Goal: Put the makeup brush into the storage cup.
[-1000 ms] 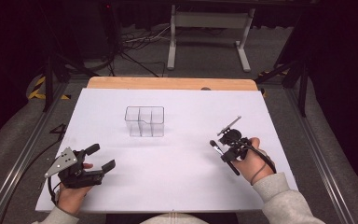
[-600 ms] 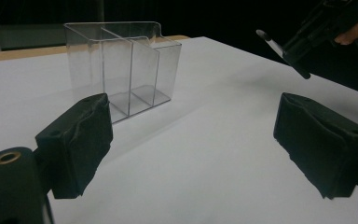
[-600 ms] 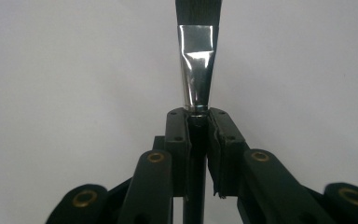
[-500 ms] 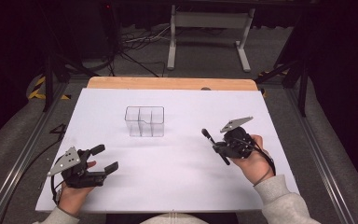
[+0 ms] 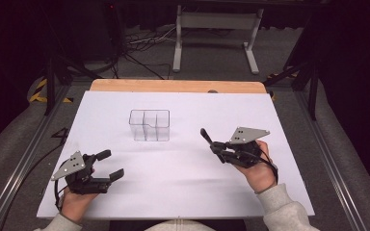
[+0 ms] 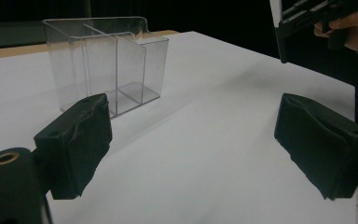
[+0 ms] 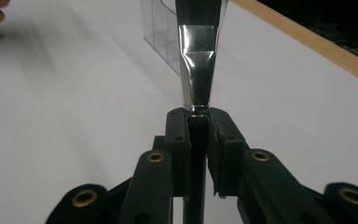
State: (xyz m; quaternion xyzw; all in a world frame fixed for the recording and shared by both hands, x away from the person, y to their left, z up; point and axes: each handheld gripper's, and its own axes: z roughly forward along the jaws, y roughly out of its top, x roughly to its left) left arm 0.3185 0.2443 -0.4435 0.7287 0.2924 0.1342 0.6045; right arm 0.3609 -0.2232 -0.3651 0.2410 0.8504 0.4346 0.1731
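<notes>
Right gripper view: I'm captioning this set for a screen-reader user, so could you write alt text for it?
The right tool is shut on a brush, whose silver ferrule and dark bristle end point up and away over the white table. A clear divided container stands beyond the brush, and the table's wooden edge crosses the upper right.

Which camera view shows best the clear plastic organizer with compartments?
The left gripper view: the clear plastic organizer is near, its dividers plain. The high view shows it whole but small; the right gripper view shows a corner behind the brush.
</notes>
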